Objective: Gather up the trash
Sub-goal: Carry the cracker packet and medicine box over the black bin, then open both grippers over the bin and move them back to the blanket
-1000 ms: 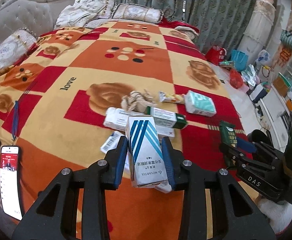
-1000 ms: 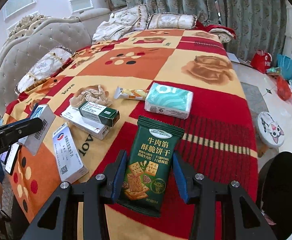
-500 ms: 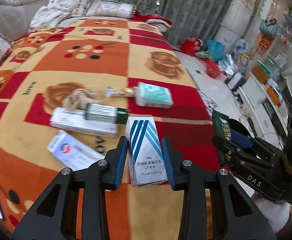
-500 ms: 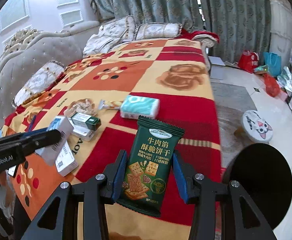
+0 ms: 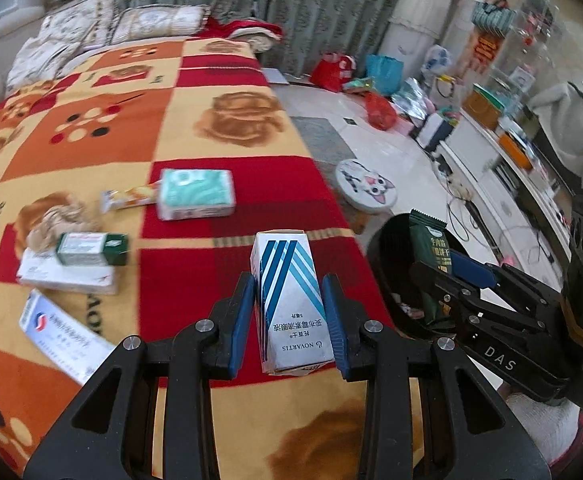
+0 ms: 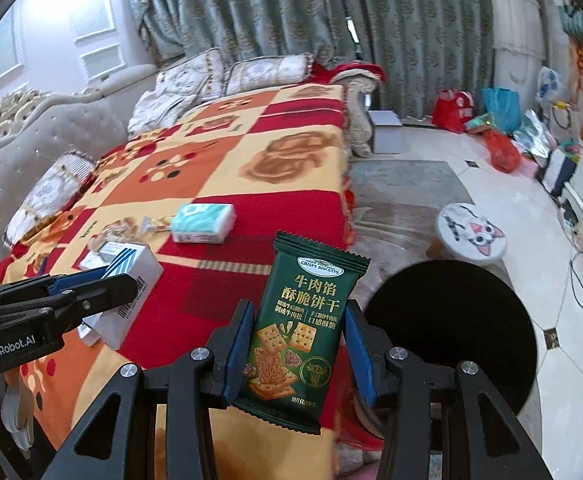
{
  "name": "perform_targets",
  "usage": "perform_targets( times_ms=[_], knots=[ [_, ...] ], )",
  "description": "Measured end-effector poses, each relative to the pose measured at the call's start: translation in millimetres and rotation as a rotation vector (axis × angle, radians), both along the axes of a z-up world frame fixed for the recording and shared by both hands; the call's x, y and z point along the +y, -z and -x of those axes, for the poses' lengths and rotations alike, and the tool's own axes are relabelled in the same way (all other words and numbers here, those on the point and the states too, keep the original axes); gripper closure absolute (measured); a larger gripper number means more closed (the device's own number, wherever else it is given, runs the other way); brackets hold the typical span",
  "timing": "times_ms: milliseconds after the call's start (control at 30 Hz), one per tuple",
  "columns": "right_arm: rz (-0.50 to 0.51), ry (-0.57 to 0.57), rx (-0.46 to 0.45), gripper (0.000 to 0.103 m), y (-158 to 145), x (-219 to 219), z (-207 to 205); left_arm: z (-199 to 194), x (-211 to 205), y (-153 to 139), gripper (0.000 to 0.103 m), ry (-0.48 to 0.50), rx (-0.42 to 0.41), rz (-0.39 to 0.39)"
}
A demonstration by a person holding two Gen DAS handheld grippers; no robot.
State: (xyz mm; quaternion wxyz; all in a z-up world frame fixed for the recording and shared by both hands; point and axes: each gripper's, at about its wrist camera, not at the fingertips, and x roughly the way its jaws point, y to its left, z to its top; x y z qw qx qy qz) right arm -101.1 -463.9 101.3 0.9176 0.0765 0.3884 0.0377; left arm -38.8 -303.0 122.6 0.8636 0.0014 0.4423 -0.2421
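Both grippers have swung off the bed toward the round black bin (image 6: 451,340), lower right. Left gripper (image 5: 289,320) clamps the white blue-striped carton (image 5: 287,300); right gripper (image 6: 297,344) clamps the green biscuit packet (image 6: 303,344). Release early and you miss the rim.

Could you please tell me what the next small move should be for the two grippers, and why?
Probably carry the right gripper a little further right over the round black bin and release the green biscuit packet. The packet is clamped and the bin's mouth lies just beside it. The left gripper, shut on the white blue-striped carton, would likely follow.
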Motion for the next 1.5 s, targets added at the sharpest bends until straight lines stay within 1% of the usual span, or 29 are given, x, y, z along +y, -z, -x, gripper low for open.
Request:
perform_targets(
  times_ms=[267,600,767,1033,1300,1333,1400,1433,1467,1500],
  knots=[
    [-0.006,0.068,0.023,0.059,8.5,-39.3,10.3,0.2,-47.7,2.2,0.071,0.079,-0.012,-0.027],
    [-0.023,0.143,0.053,0.059,22.9,-83.7,13.6,-6.6,-92.5,10.6,0.071,0.148,-0.014,-0.046],
    [-0.029,0.166,0.069,0.059,29.7,-97.3,11.2,-13.6,-111.3,16.6,0.071,0.174,0.008,-0.035],
    [-0.054,0.195,0.087,0.059,40.9,-114.9,3.3,-23.1,-138.3,28.5,0.071,0.212,0.061,0.003],
    [-0.071,0.230,0.105,0.059,48.7,-125.1,-1.8,-30.0,-150.5,36.5,0.070,0.231,0.099,0.061],
    [-0.086,0.243,0.108,0.059,49.7,-128.4,-1.6,-30.7,-151.0,37.0,0.069,0.233,0.103,0.065],
    [-0.099,0.255,0.114,0.059,50.4,-131.7,-1.2,-30.3,-151.5,37.7,0.062,0.231,0.108,0.068],
    [-0.095,0.261,0.118,0.058,50.4,-132.2,-0.8,-30.4,-151.1,37.6,0.055,0.231,0.110,0.072],
    [-0.091,0.264,0.119,0.057,50.3,-132.0,-0.2,-30.5,-150.2,37.2,0.053,0.230,0.111,0.076],
    [-0.084,0.266,0.119,0.056,49.6,-131.0,0.8,-30.4,-149.1,36.8,0.053,0.229,0.112,0.077]
  ],
)
